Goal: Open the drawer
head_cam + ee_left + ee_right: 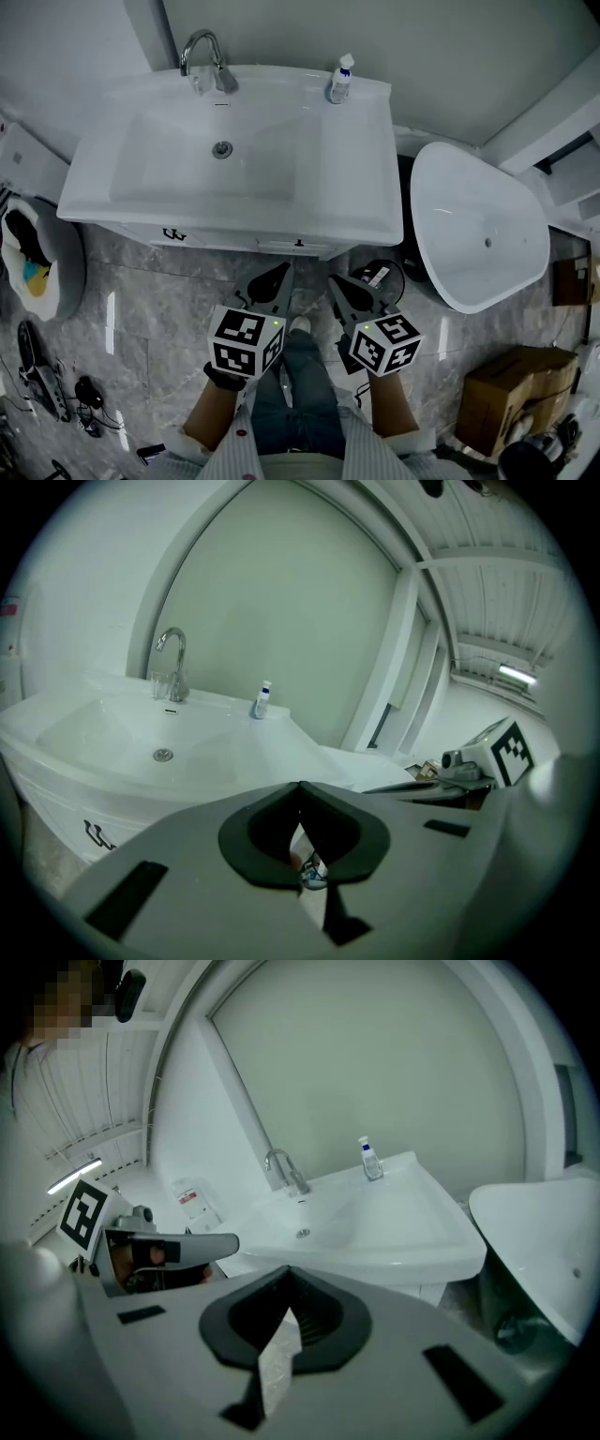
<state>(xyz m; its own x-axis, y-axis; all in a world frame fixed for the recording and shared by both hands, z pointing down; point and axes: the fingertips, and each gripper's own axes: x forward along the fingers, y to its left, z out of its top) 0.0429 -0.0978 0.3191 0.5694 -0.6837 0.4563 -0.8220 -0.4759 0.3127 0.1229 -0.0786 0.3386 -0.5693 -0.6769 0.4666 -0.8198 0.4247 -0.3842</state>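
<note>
light: even, cool, bright | glare: floor tiles [141, 309] | edges: fisheye curve, dark vignette

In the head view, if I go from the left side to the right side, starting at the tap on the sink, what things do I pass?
faucet → small bottle → white oval tub → cardboard box

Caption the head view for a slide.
Left gripper and right gripper, both shut, face a washbasin whose drawer is closed.
</note>
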